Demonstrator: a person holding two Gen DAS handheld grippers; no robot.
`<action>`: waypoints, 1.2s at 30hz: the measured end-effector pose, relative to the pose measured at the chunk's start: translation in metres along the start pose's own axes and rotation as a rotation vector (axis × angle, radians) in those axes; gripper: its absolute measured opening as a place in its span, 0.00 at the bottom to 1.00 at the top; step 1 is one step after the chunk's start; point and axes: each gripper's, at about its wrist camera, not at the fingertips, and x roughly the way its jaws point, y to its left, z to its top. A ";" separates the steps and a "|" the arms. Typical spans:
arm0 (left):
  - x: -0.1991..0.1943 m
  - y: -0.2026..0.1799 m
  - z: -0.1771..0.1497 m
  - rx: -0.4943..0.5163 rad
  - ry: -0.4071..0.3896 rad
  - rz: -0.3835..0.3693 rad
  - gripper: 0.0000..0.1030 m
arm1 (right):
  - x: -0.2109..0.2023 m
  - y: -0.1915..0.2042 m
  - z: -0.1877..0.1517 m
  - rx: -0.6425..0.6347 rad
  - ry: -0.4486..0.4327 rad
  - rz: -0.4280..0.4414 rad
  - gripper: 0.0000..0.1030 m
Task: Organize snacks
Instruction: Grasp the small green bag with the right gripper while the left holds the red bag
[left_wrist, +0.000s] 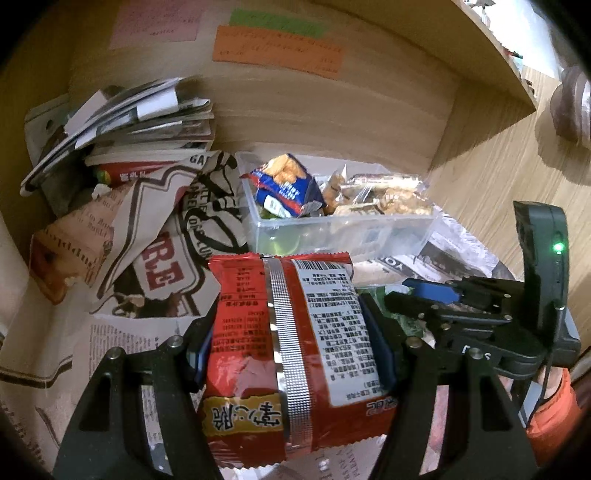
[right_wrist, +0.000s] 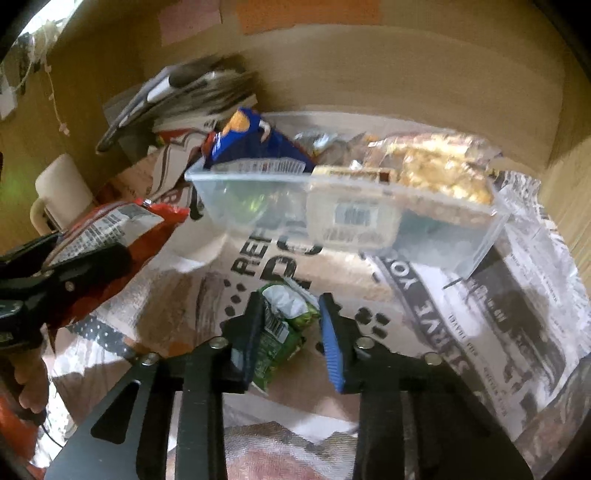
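Note:
My left gripper (left_wrist: 291, 339) is shut on a red snack bag (left_wrist: 291, 354) with a silver seam, held just in front of a clear plastic box (left_wrist: 343, 229). The box holds a blue cracker pack (left_wrist: 286, 184) and clear packs of golden snacks (left_wrist: 384, 199). My right gripper (right_wrist: 290, 332) is open around a small green snack pack (right_wrist: 284, 317) that lies on the newspaper; its left pad touches the pack, its right pad stands apart. The box (right_wrist: 347, 218), the blue pack (right_wrist: 251, 140) and the red bag (right_wrist: 110, 229) in the left gripper (right_wrist: 55, 273) show in the right wrist view.
Newspaper sheets (left_wrist: 122, 332) cover the wooden desk. A pile of folded papers and magazines (left_wrist: 140, 122) lies at the back left. A white mug (right_wrist: 59, 192) stands at the left. Coloured notes (left_wrist: 277, 48) stick to the wooden back panel. The right gripper (left_wrist: 461, 314) sits beside the red bag.

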 end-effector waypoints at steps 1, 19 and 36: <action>0.000 -0.001 0.002 0.000 -0.003 -0.001 0.66 | -0.003 -0.001 0.000 0.002 -0.007 -0.001 0.23; 0.005 -0.010 0.023 -0.013 -0.043 -0.019 0.66 | -0.004 -0.025 0.008 0.016 0.043 -0.005 0.60; 0.009 -0.012 0.023 0.000 -0.035 -0.015 0.66 | 0.012 -0.007 -0.018 -0.075 0.088 0.020 0.36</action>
